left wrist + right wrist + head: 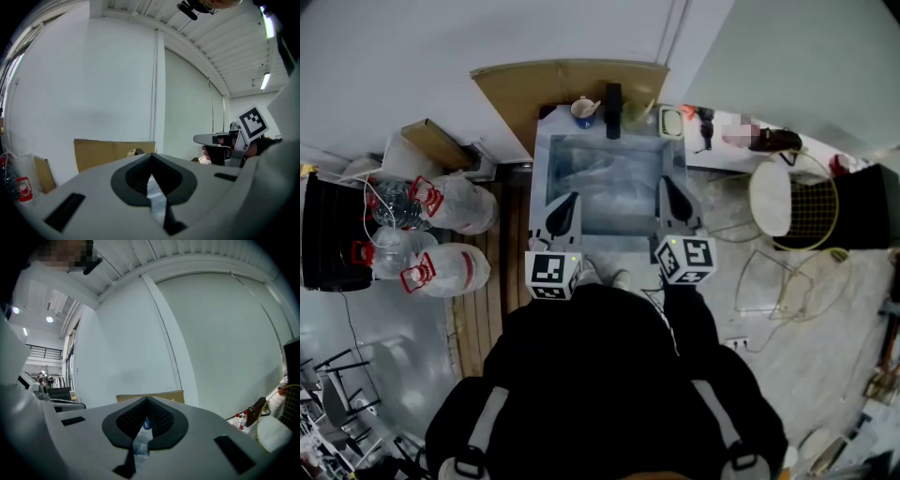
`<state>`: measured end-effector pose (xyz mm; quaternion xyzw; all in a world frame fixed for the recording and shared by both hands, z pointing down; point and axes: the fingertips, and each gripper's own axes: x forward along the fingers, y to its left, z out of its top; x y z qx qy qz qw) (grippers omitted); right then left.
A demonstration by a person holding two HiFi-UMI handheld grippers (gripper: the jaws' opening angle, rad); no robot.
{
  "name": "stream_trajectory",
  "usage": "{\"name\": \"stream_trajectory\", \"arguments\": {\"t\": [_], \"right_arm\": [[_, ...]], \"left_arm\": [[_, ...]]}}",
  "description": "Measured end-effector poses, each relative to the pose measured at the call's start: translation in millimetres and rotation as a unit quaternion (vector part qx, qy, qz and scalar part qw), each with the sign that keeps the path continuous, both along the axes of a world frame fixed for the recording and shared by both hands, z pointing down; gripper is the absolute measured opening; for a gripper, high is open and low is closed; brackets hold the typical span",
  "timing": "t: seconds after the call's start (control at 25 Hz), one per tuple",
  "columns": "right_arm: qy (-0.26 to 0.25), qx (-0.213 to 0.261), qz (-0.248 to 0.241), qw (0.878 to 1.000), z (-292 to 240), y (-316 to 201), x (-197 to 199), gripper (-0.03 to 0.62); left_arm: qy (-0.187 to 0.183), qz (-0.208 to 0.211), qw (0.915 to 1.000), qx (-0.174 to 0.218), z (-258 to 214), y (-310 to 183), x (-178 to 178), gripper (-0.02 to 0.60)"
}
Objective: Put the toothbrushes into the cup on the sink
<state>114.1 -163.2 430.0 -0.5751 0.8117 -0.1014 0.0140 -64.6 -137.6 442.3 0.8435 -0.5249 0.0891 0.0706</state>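
A steel sink (pixel 546 150) lies in front of me in the head view. At its back rim stands a blue and white cup (pixel 584 112) with a pale stick leaning out of it. I cannot make out any toothbrushes elsewhere. My left gripper (pixel 572 198) hovers over the sink's near left part, shut and empty; its jaws (pixel 151 158) meet at the tip and point at the white wall. My right gripper (pixel 667 182) hovers over the near right part, likewise shut with nothing between its jaws (pixel 146 401). A small blue object (pixel 146 423) shows through the slit behind them.
A black faucet (pixel 613 110) and a soap dish (pixel 671 122) stand on the sink's back rim. Cardboard (pixel 572 82) leans against the wall behind. Large water jugs (pixel 455 203) lie on the floor at left; a white stool (pixel 772 197) and wire basket (pixel 814 212) at right.
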Motion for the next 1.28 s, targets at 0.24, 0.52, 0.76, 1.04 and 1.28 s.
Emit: {"name": "stream_trajectory", "arguments": {"t": [0.24, 0.52, 0.76, 1.04, 1.28], "right_arm": [[0.001, 0.001, 0.0, 1.0, 4.6, 19.7, -2.7, 0.003], [0.008, -0.007, -0.001, 1.0, 11.2, 35.1, -4.8, 0.003], [0.013, -0.012, 0.002, 1.0, 13.1, 39.0, -1.5, 0.003], [0.018, -0.016, -0.004, 1.0, 15.9, 47.8, -6.5, 0.003], [0.016, -0.02, -0.008, 1.0, 18.0, 53.6, -8.7, 0.003]], "left_arm": [[0.005, 0.01, 0.9999, 0.003, 4.0, 3.1, 6.0, 0.002], [0.009, 0.018, 0.9998, -0.004, 8.0, 10.2, 11.7, 0.002], [0.006, 0.014, 0.9998, -0.009, 12.9, 13.4, 8.3, 0.002], [0.006, 0.012, 0.9999, -0.01, 16.0, 22.0, 8.1, 0.002], [0.006, 0.016, 0.9998, -0.015, 18.4, 26.4, 9.5, 0.002]]}}
